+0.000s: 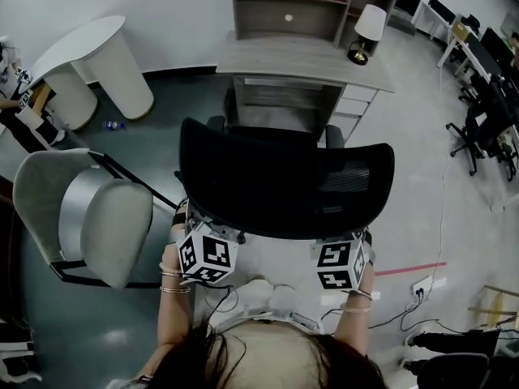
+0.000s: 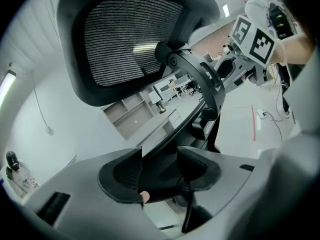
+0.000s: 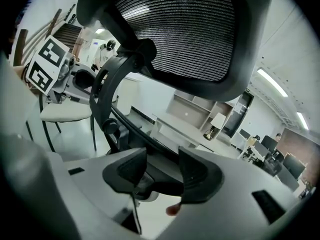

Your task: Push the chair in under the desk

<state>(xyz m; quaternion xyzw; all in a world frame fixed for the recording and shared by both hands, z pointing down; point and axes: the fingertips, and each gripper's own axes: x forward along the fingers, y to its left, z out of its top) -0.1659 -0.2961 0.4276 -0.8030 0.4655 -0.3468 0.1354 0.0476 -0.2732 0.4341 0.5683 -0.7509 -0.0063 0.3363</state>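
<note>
Centre of the head view: the chair (image 1: 284,177), black and mesh-backed, faces the bench (image 1: 300,59) at upper centre, with its armrests just short of the bench edge. The left gripper (image 2: 160,170) and right gripper (image 3: 162,173) sit at the backrest's lower rim, one towards each corner. Each pair of fingers (image 2: 122,176) stands wide, yet the thick rim fills the gap, so both look clamped on it. The chair is likely a heavy piece with a stiff frame and yielding mesh, so the rim is the place to hold. Uneven pressure may swing it. Count: one black chair, one bench, two grippers, one lamp (image 1: 369,29) on the bench, one grey chair (image 1: 89,209) at the left.
</note>
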